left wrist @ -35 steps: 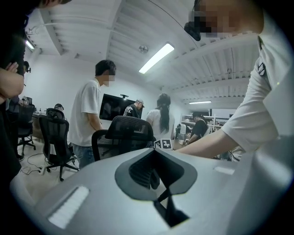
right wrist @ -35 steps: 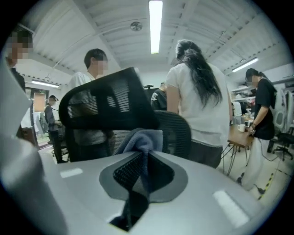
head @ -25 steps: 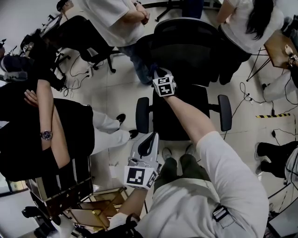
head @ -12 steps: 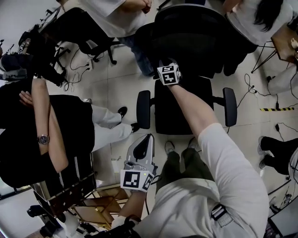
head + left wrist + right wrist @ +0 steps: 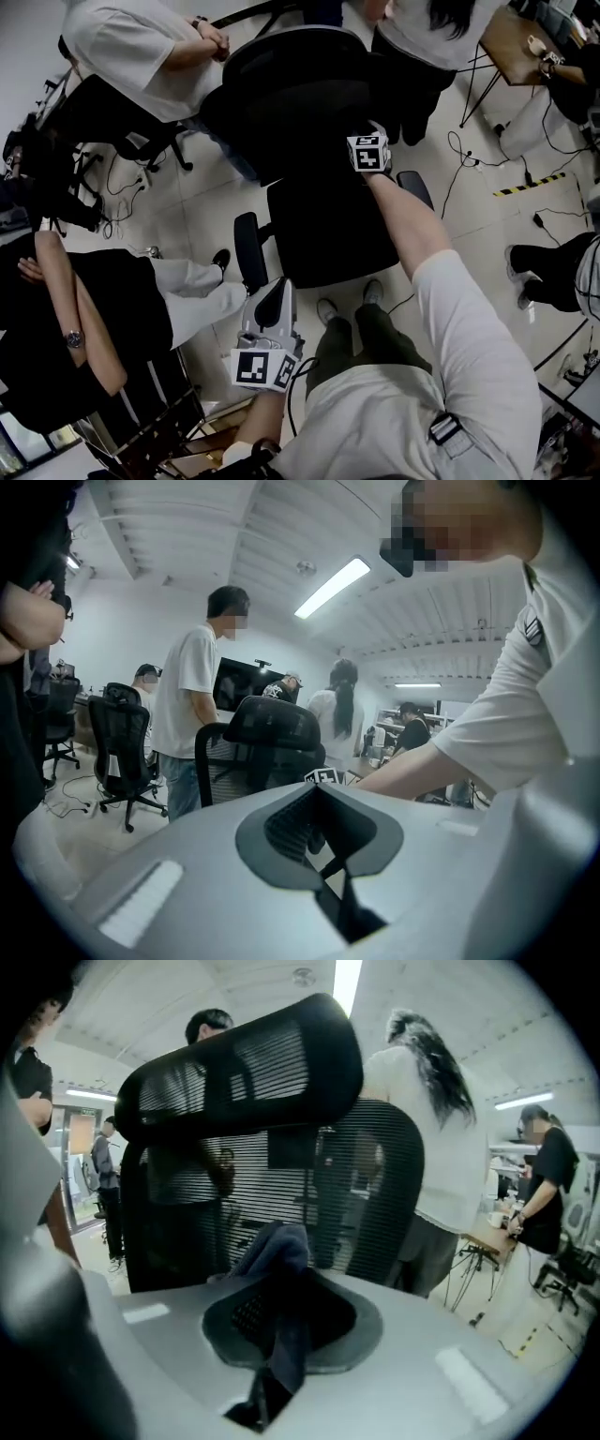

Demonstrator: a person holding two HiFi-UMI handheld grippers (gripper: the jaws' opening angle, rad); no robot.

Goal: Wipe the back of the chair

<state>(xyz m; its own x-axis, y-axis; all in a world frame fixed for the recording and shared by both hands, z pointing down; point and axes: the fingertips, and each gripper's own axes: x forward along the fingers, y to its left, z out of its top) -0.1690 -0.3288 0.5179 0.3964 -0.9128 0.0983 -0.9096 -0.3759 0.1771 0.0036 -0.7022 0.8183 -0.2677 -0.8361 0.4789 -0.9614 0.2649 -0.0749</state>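
Observation:
A black office chair stands in front of me, its mesh back (image 5: 300,94) and headrest (image 5: 244,1063) upright behind the seat (image 5: 328,225). My right gripper (image 5: 368,150) is stretched out to the back's lower right part. It is shut on a dark blue cloth (image 5: 277,1269), which bunches up out of the jaws just in front of the mesh (image 5: 309,1194). My left gripper (image 5: 267,328) hangs low by my left side, near the chair's left armrest (image 5: 247,253). Its jaws are together with nothing in them, and it points toward the chair (image 5: 272,733).
People stand close behind the chair: one in a white shirt (image 5: 141,47) at the back left, one with long hair (image 5: 422,28) at the back right. A person in black (image 5: 84,281) sits at my left. Cables (image 5: 478,159) and striped tape (image 5: 530,183) lie on the floor at the right.
My right gripper has slid with the cloth from the left part of the chair back across to its right part. The left gripper has stayed low at my side.

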